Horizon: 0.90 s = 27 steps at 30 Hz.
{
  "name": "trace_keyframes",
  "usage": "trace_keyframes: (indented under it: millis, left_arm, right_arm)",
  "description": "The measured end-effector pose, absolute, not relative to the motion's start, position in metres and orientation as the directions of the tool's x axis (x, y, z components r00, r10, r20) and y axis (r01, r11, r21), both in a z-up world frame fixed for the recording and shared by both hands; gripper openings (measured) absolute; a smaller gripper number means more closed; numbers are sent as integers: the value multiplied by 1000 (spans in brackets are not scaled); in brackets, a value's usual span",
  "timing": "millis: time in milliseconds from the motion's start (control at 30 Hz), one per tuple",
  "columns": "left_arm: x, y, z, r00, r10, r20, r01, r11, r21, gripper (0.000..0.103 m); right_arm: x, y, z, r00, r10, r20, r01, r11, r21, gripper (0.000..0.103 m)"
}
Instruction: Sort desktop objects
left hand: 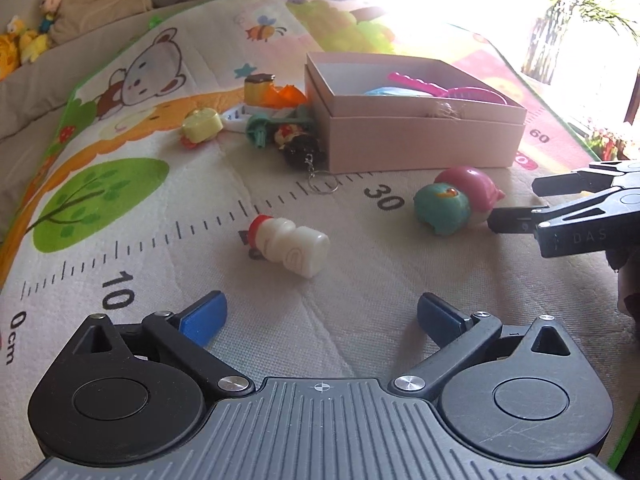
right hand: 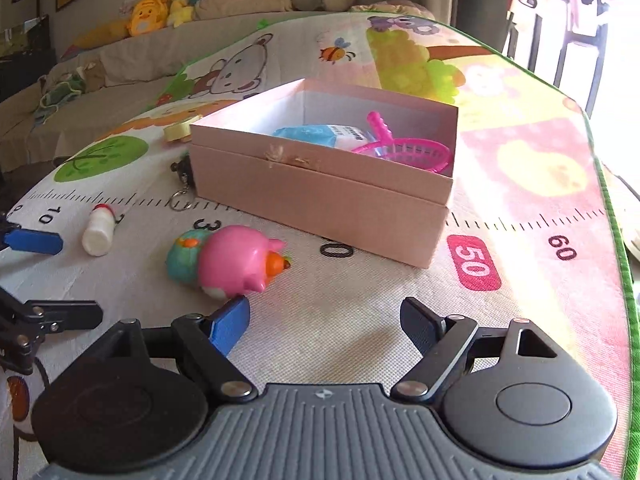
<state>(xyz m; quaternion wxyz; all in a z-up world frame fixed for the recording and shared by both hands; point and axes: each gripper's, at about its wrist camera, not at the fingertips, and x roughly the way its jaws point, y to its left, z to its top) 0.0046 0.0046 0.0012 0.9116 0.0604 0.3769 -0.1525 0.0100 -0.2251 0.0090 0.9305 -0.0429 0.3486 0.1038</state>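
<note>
An open pink box (left hand: 416, 142) (right hand: 320, 196) stands on the play mat and holds a pink comb (right hand: 404, 150) and a blue packet (right hand: 308, 134). A pink bird toy (right hand: 236, 258) (left hand: 472, 184) and a teal bird toy (left hand: 440, 208) (right hand: 182, 258) lie together in front of the box. A white toy bottle (left hand: 290, 244) (right hand: 98, 230) lies on its side. My left gripper (left hand: 320, 316) is open and empty, just short of the bottle. My right gripper (right hand: 324, 316) is open and empty, its left fingertip next to the pink bird.
A pile of small toys (left hand: 276, 120), a yellow round toy (left hand: 202, 124) and a black keychain (left hand: 304, 152) lie left of the box. The mat's green edge (right hand: 624, 264) runs close on the right. Plush toys (right hand: 148, 14) sit on the sofa behind.
</note>
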Motion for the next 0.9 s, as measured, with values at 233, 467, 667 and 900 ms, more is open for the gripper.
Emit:
trace_keyframes:
  millis: [233,467,667,900]
  left_arm:
    - [25,14,14,724,-274,-633,373,928,25,103]
    - [52,10,8,645,-385,-660,494,869,-23,74]
    - [33,8,4,620,-417,-665,526,849,-42,68]
    - [23,4,7,662,-347,-664,455,891,-13,48]
  right_arm:
    - [12,-233,7,733,167,-660,-202,979,24,87]
    - [8,-231,9,739,185,-648,-215,976,32,87]
    - [6,-232,12,747,201,-633,-230,972,37,87]
    - [4,-210,29,730,317,-605,-337,938,85,87]
